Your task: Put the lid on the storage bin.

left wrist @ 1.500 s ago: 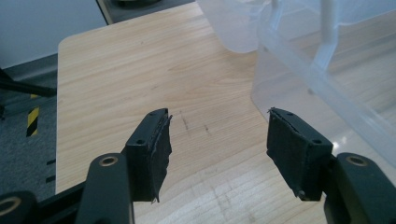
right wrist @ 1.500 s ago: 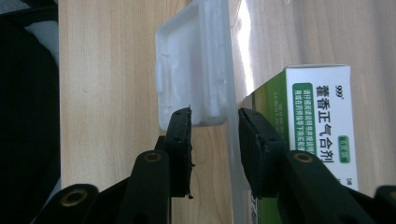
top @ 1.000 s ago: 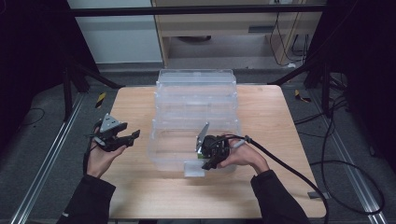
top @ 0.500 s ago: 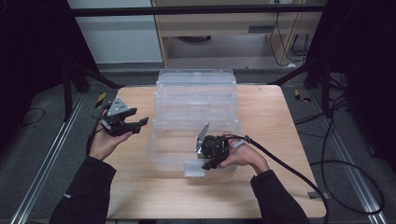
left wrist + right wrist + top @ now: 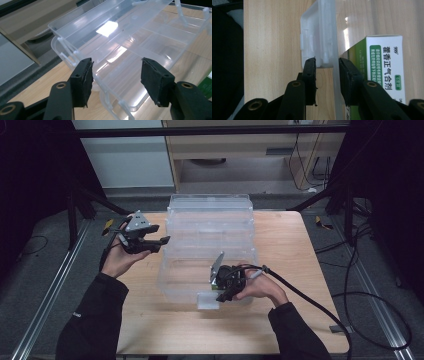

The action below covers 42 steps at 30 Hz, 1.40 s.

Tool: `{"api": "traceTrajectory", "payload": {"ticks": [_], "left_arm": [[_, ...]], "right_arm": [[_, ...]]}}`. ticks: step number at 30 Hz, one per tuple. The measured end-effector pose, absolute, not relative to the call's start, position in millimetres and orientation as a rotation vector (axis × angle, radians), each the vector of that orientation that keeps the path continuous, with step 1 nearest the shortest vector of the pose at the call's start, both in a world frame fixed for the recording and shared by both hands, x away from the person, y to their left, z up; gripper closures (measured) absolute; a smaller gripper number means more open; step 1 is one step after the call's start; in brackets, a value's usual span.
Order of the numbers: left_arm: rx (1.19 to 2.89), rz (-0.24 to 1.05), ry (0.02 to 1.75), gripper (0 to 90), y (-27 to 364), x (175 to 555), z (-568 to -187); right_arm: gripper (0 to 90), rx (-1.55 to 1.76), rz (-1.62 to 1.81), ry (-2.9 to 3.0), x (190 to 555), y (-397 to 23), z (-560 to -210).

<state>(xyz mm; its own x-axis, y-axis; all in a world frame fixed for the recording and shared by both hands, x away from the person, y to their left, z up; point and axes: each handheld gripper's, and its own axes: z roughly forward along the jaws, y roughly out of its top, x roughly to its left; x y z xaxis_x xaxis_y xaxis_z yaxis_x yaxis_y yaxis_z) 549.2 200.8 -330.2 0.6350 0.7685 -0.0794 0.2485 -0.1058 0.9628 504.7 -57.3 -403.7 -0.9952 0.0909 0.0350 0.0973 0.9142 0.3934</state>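
A clear plastic compartment box [image 5: 210,240] lies open in the middle of the wooden table [image 5: 300,250], its lid [image 5: 210,202] standing at the back. My right gripper [image 5: 221,294] is at the box's front edge, jaws closed across the white latch [image 5: 319,32] and the front wall, right gripper [image 5: 327,63]. A green and white medicine carton [image 5: 384,67] lies inside the box just beyond that wall. My left gripper [image 5: 161,242] is held up off the table at the box's left side. Its jaws stand wide apart, left gripper [image 5: 116,80], with the clear box [image 5: 140,45] behind them.
A black cable [image 5: 310,305] trails from the right gripper over the table's right front edge. A wooden cabinet [image 5: 250,150] stands behind the table. Small yellow-handled tools [image 5: 107,226] lie on the floor at both back corners, and metal rails [image 5: 45,310] run along each side.
The left hand lifted its gripper off the table's left edge and carried it back and rightward, closer to the box. The right gripper stayed on the latch.
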Motion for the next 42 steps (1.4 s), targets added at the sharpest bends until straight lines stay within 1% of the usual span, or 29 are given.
{"api": "traceTrajectory", "payload": {"ticks": [10, 27, 42], "left_arm": [[1.708, 0.504, 0.781, 41.6, 184, 562, -320], [1.814, 0.45, 0.698, 41.3, 161, 584, -318], [1.895, 0.432, 0.635, 42.9, 146, 599, -311]], "right_arm": [[68.4, -0.151, -0.631, -3.056, 504, -57, -404], [68.5, -0.134, -0.634, -3.059, 504, -58, -404], [68.6, -0.133, -0.632, -3.057, 505, -58, -404]]}}
